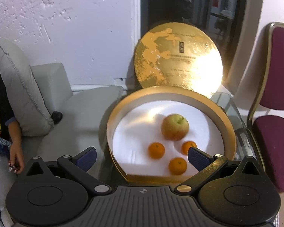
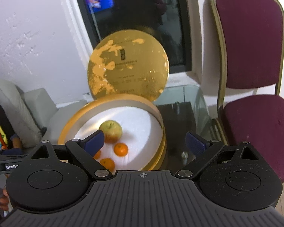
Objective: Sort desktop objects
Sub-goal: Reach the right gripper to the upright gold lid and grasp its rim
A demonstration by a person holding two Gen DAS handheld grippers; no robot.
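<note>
A round gold box (image 1: 229,124) sits at the centre of both views on a glass table (image 2: 185,98), its white lining holding an apple (image 1: 175,126) and three oranges. In the left wrist view the apple lies just above centre of the lining, with one orange (image 1: 156,150) below it to the left, a second (image 1: 187,146) below right and partly behind a finger pad, and a third (image 1: 177,166) lowest, near the box's front wall. None of the oranges touch each other or the apple. The gold lid (image 1: 178,60) stands tilted on edge behind the box, leaning against the wall and window frame; it carries a small dark label and lines of print too blurred to read.

The left gripper (image 1: 142,156) hangs over the box's near rim, its blue pads (image 1: 86,158) wide apart and holding nothing. The right gripper (image 2: 145,144) is likewise spread wide and empty, its left pad over the lining in front of the apple, its right pad over the glass. At the lower left of the right wrist view, part of a white logo reads "GenRo".

A maroon chair (image 2: 255,56) fills the right side, and a grey cushion (image 1: 19,87) lies at the left, beside a person's hand (image 1: 16,157).
</note>
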